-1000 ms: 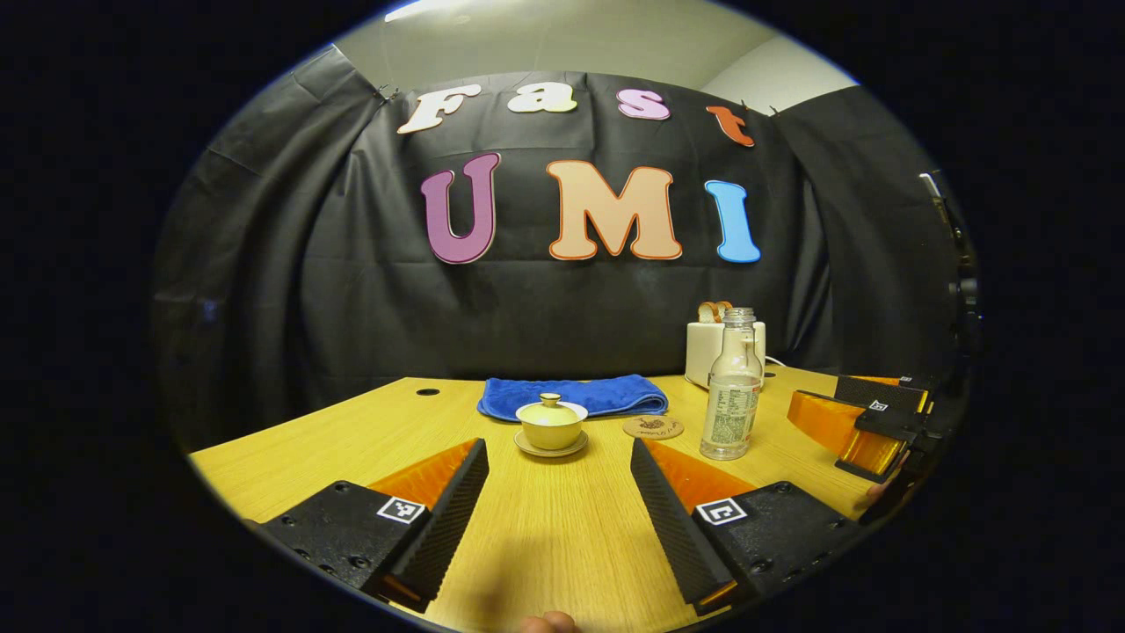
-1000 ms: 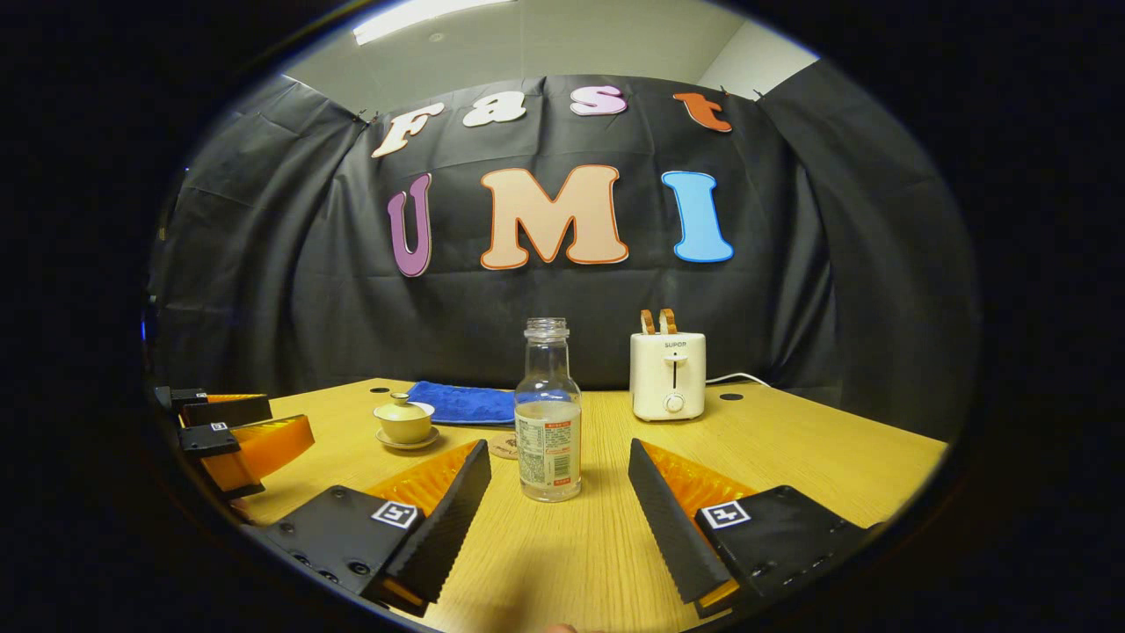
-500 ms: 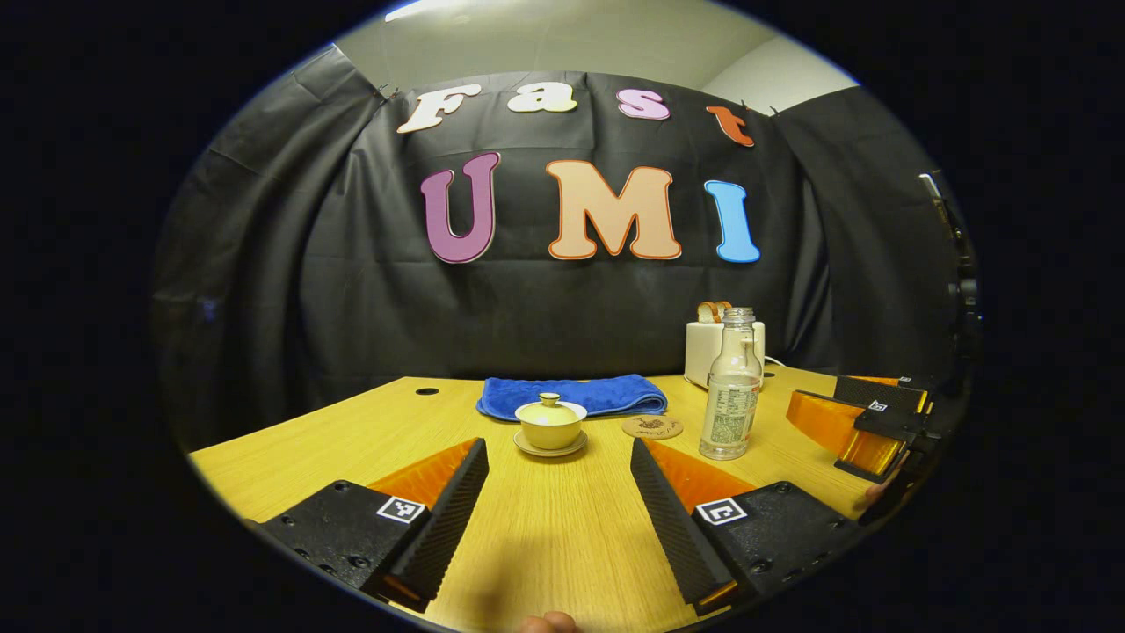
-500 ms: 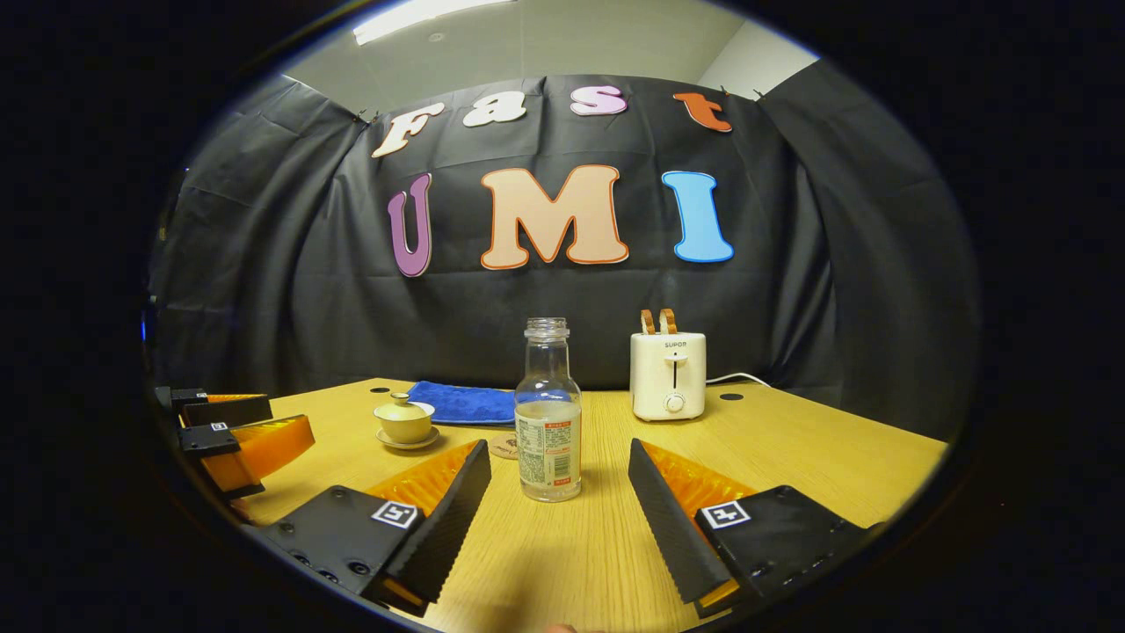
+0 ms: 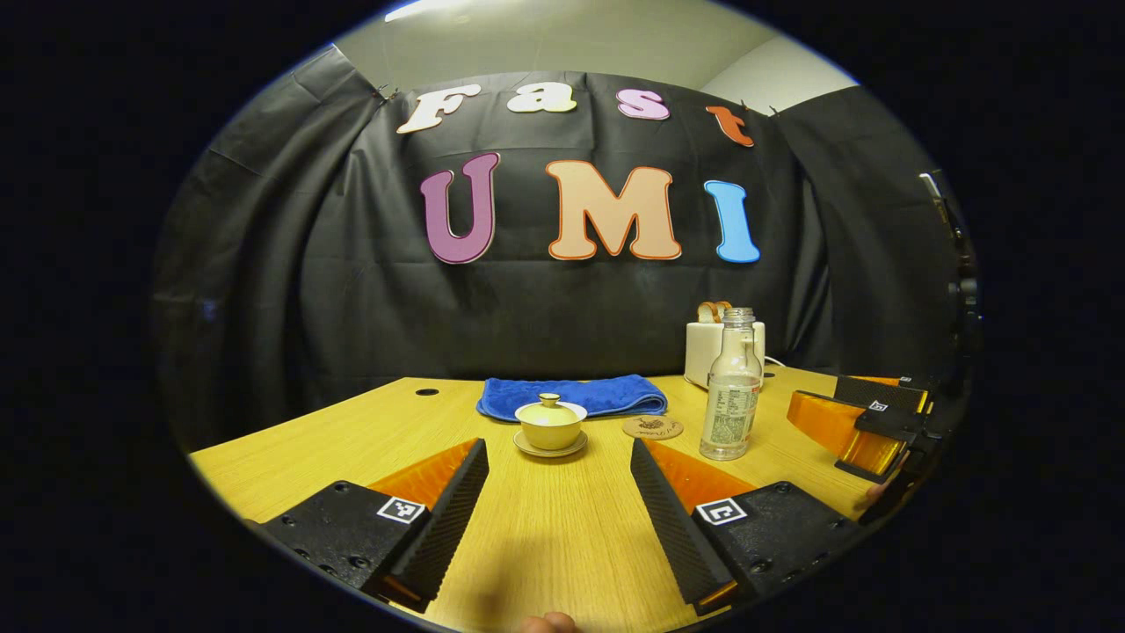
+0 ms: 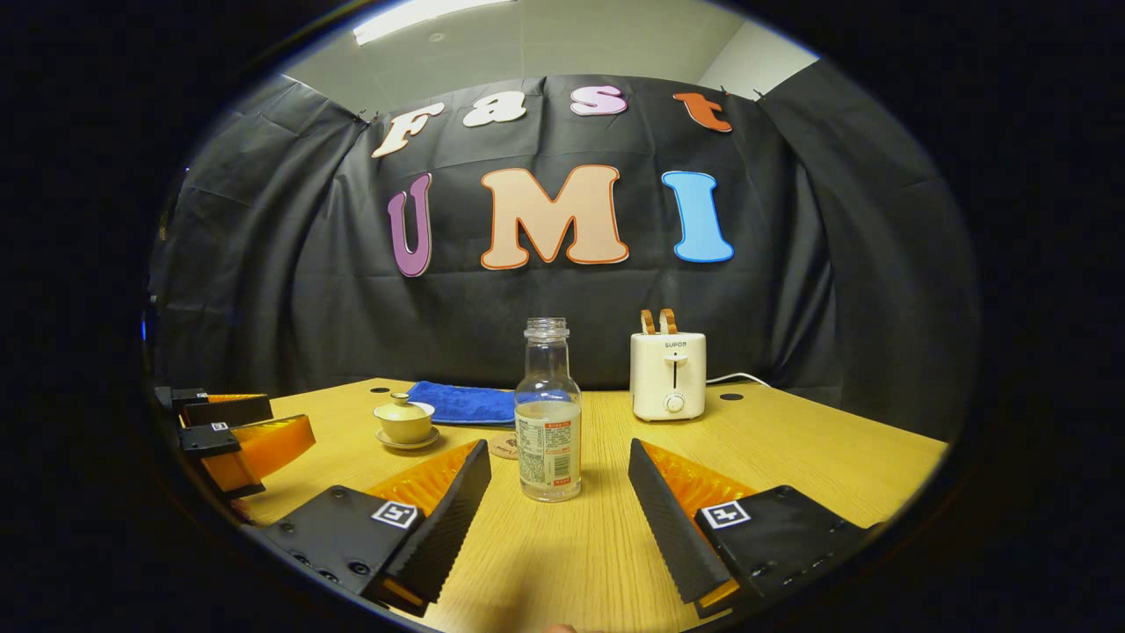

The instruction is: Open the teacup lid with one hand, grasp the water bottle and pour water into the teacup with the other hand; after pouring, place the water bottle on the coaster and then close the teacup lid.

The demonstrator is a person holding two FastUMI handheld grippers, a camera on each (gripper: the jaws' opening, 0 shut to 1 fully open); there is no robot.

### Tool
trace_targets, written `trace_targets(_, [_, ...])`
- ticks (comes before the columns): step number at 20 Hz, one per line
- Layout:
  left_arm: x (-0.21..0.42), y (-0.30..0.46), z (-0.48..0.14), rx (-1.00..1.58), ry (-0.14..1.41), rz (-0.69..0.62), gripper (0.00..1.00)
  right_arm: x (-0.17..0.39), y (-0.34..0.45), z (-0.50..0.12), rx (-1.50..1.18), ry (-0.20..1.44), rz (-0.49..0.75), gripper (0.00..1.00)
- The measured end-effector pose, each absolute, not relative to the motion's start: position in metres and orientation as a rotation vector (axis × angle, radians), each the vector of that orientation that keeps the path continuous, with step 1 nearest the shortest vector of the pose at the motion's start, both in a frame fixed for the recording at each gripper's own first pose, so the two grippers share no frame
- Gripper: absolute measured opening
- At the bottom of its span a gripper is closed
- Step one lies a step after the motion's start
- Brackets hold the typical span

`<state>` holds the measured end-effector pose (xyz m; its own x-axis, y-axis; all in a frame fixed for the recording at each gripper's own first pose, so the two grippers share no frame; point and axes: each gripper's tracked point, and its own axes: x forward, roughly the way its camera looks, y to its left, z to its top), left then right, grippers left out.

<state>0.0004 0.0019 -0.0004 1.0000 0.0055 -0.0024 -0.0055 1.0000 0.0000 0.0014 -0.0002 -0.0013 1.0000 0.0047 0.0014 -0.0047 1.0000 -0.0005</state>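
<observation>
1. Lidded teacup (image 5: 550, 425) sits on its saucer on the wooden table (image 5: 352, 440); coaster (image 5: 652, 427) just right of it; water bottle (image 5: 731, 387) upright right of the coaster.
2. Left gripper (image 5: 559, 501) spread wide, empty, short of the teacup.
3. Right gripper (image 6: 559, 505) spread wide, empty, short of the bottle.

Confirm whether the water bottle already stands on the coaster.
No: in the left gripper view the water bottle stands on the bare table, beside the coaster and clear of it.
</observation>
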Motion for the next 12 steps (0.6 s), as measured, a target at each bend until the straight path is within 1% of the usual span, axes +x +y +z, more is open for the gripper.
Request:
trace_targets(6, [0.026,0.008,0.000,0.002,0.001,0.024,0.95,0.002,0.000,-0.001,0.000,-0.001,0.005,0.98])
trace_targets(12, [0.104,0.014,-0.002,0.005,0.006,0.013,0.95,0.005,-0.007,-0.002,0.000,0.000,0.008,0.98])
